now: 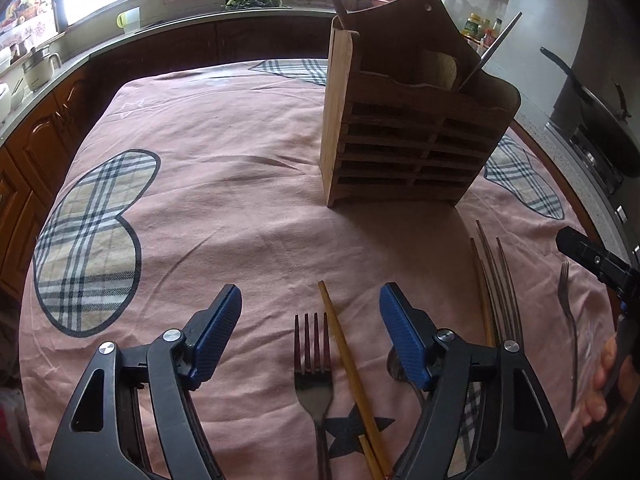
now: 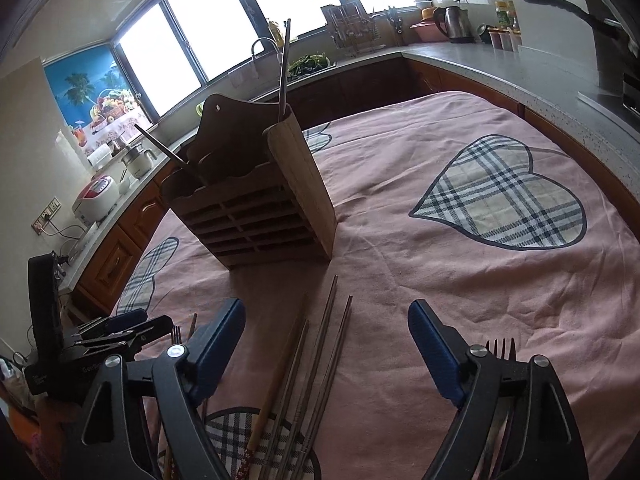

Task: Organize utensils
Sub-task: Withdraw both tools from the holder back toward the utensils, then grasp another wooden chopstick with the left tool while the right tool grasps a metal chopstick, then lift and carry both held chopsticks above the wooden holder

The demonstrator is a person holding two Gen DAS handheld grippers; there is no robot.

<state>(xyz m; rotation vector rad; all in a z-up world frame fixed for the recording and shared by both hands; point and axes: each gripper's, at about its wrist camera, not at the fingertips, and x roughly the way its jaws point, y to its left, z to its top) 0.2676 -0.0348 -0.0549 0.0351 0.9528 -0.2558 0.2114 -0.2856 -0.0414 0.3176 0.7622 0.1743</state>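
Note:
A wooden utensil holder stands on the pink tablecloth; it also shows in the right wrist view, with a metal chopstick and another utensil standing in it. My left gripper is open above a fork and a wooden chopstick. A spoon bowl peeks beside its right finger. A bundle of chopsticks and a second fork lie to the right. My right gripper is open over the chopsticks; a fork lies behind its right finger.
The table carries a pink cloth with plaid hearts. Kitchen counters wrap around the table, with a sink, kettle and rice cooker. A dark pan sits on the stove at the right.

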